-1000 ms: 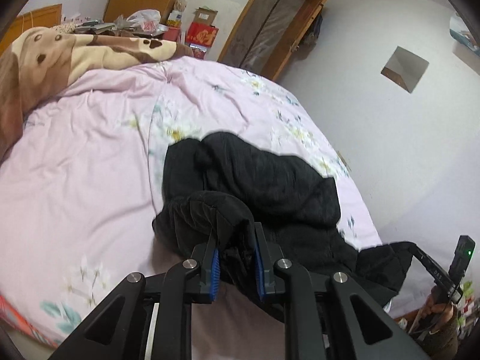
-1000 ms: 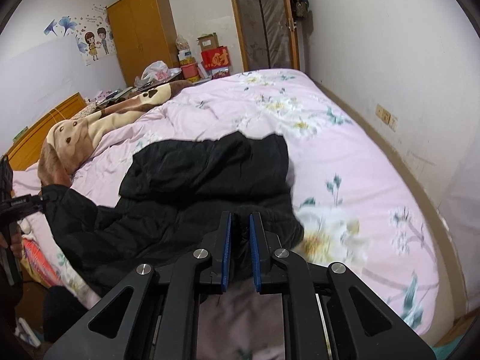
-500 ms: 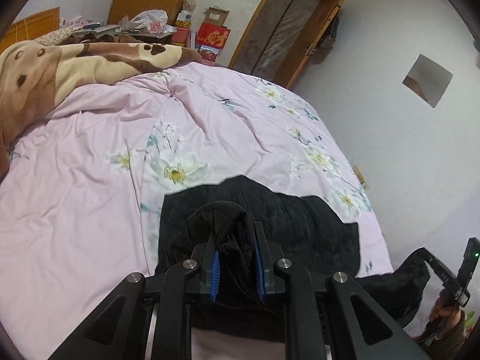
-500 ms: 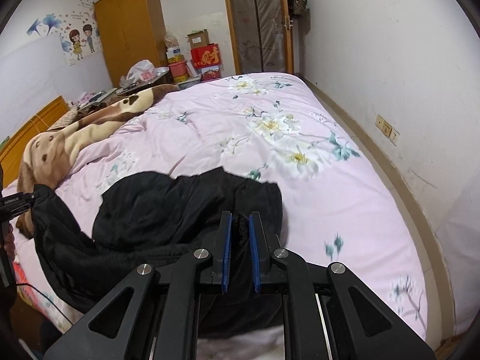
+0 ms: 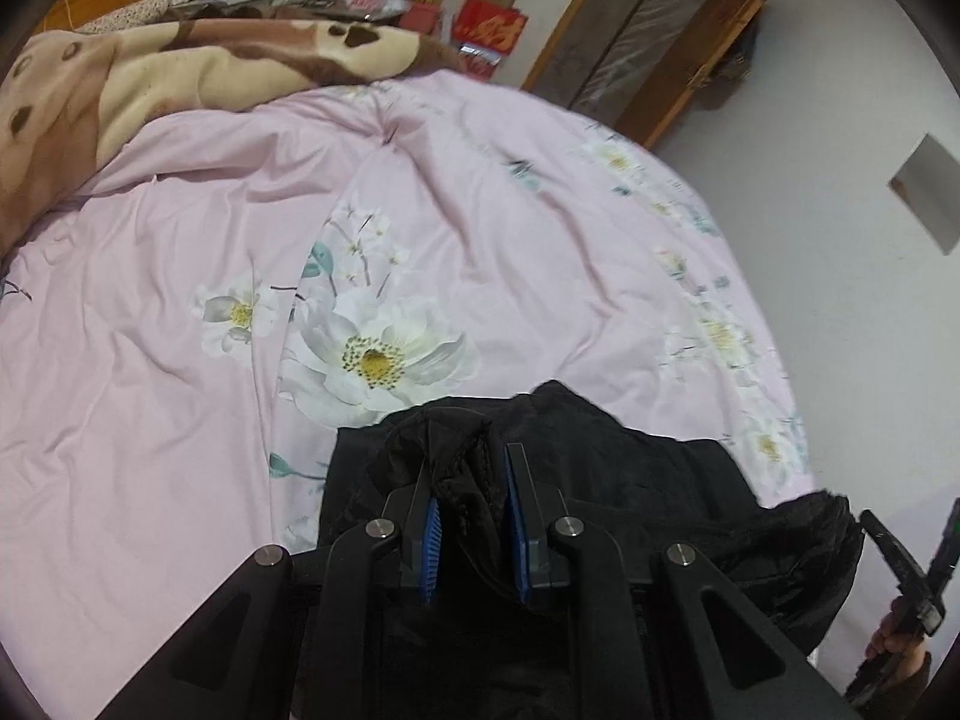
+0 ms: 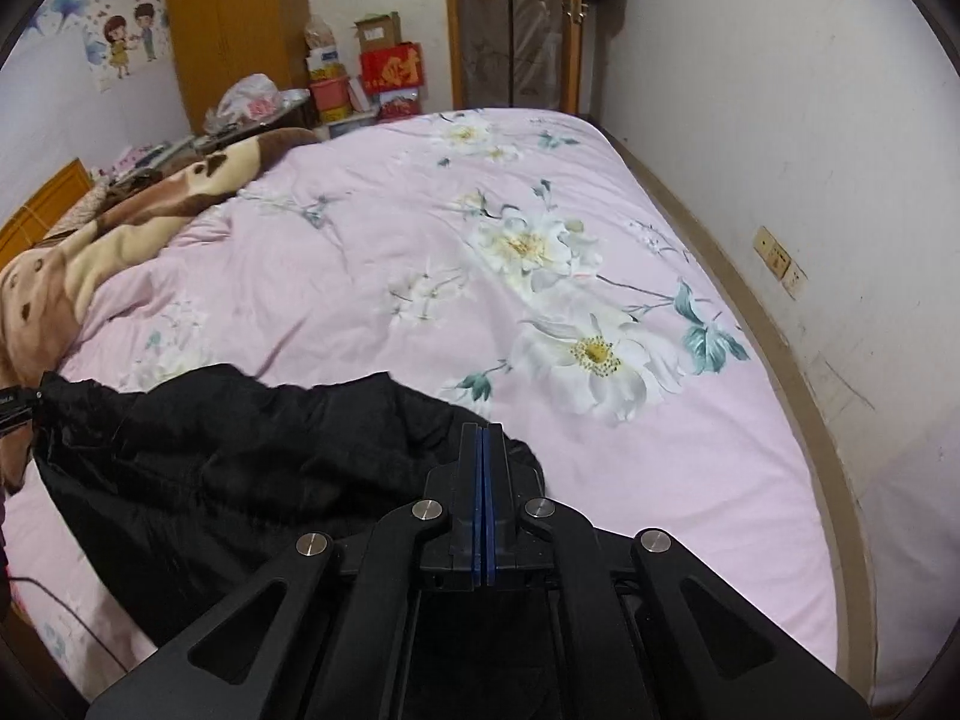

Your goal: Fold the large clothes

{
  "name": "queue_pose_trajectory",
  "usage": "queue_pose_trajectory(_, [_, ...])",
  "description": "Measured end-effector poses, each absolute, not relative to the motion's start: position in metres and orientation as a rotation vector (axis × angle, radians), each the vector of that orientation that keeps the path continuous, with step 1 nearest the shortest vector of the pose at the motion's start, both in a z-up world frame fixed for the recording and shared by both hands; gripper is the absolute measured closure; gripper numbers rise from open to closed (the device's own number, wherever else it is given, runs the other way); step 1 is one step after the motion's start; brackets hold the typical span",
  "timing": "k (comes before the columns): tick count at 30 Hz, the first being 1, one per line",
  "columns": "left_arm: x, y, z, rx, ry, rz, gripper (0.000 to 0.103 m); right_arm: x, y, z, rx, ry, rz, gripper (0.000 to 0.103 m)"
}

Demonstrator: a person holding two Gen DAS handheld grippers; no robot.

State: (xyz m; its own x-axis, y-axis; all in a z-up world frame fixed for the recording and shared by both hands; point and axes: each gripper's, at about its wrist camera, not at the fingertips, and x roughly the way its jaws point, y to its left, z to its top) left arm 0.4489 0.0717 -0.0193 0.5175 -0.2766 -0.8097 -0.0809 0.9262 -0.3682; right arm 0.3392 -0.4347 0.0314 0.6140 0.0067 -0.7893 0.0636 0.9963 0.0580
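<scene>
Jacket (image 6: 240, 468), black, hangs at the lower frame between both tools: the left tool (image 5: 471, 516) pinches a bunched fold, the right tool (image 6: 483, 498) is clamped on its edge. Beyond, the bed (image 6: 420, 276) spreads upward. Slippery bunched fabric could slip free.

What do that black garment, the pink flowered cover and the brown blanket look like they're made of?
Black garment: probably thin synthetic shell, perhaps nylon; faint sheen, soft crumpling.
Pink flowered cover: smooth matte woven cloth, likely cotton or polyester; fine creases, printed blossoms.
Brown blanket: plush fleece by its look; fuzzy, thick rolled folds.
</scene>
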Motion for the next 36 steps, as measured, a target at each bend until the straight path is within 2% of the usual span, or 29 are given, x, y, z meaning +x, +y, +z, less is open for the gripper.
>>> queue_pose_trajectory(7, [0.482,0.07,-0.048,-0.37,1.099,-0.095,0.081,0.352,-0.447,0.024,0.084,0.866,-0.054,0.102])
queue_pose_trajectory(9, [0.485,0.071,-0.053,-0.375,1.11,-0.108,0.081,0.354,-0.451,0.017,0.081,0.886,-0.056,0.089])
queue_pose_trajectory(11, [0.482,0.074,-0.052,-0.386,1.093,-0.139,0.077,0.353,-0.457,0.007,0.116,0.898,-0.016,0.082])
queue_pose_trajectory(12, [0.479,0.076,-0.05,-0.387,1.083,-0.158,0.072,0.352,-0.46,0.001,0.138,0.91,0.006,0.081])
queue_pose_trajectory(13, [0.473,0.081,-0.045,-0.38,1.05,-0.174,0.063,0.352,-0.462,-0.004,0.148,0.915,0.02,0.08])
queue_pose_trajectory(14, [0.47,0.083,-0.041,-0.365,1.026,-0.175,0.055,0.35,-0.464,-0.011,0.158,0.922,0.045,0.075])
queue_pose_trajectory(15, [0.461,0.09,-0.03,-0.33,0.957,-0.163,0.041,0.349,-0.465,-0.016,0.163,0.932,0.064,0.064])
queue_pose_trajectory(16, [0.456,0.095,-0.025,-0.32,0.921,-0.159,0.036,0.348,-0.465,-0.023,0.165,0.943,0.085,0.056])
queue_pose_trajectory(17, [0.449,0.102,-0.019,-0.321,0.882,-0.167,0.036,0.347,-0.465,-0.027,0.168,0.947,0.099,0.045])
queue_pose_trajectory(18, [0.446,0.107,-0.017,-0.333,0.873,-0.183,0.035,0.347,-0.465,-0.033,0.175,0.951,0.121,0.043])
queue_pose_trajectory(25, [0.445,0.094,-0.066,-0.249,1.067,-0.279,0.034,0.363,-0.463,-0.063,0.224,0.995,0.156,0.04])
queue_pose_trajectory(29, [0.457,0.082,-0.084,-0.237,1.107,-0.251,0.034,0.377,-0.468,-0.07,0.309,1.026,0.163,0.04])
queue_pose_trajectory(32, [0.462,0.067,-0.081,-0.15,1.093,-0.235,0.034,0.38,-0.459,-0.07,0.254,1.052,0.146,0.042])
queue_pose_trajectory(34, [0.464,0.059,-0.082,-0.101,1.099,-0.198,0.036,0.381,-0.454,-0.069,0.223,1.053,0.137,0.052])
queue_pose_trajectory(35, [0.466,0.058,-0.083,-0.101,1.113,-0.188,0.039,0.38,-0.452,-0.067,0.205,1.039,0.136,0.062])
queue_pose_trajectory(36, [0.467,0.056,-0.086,-0.099,1.127,-0.183,0.048,0.379,-0.451,-0.066,0.196,1.027,0.135,0.074])
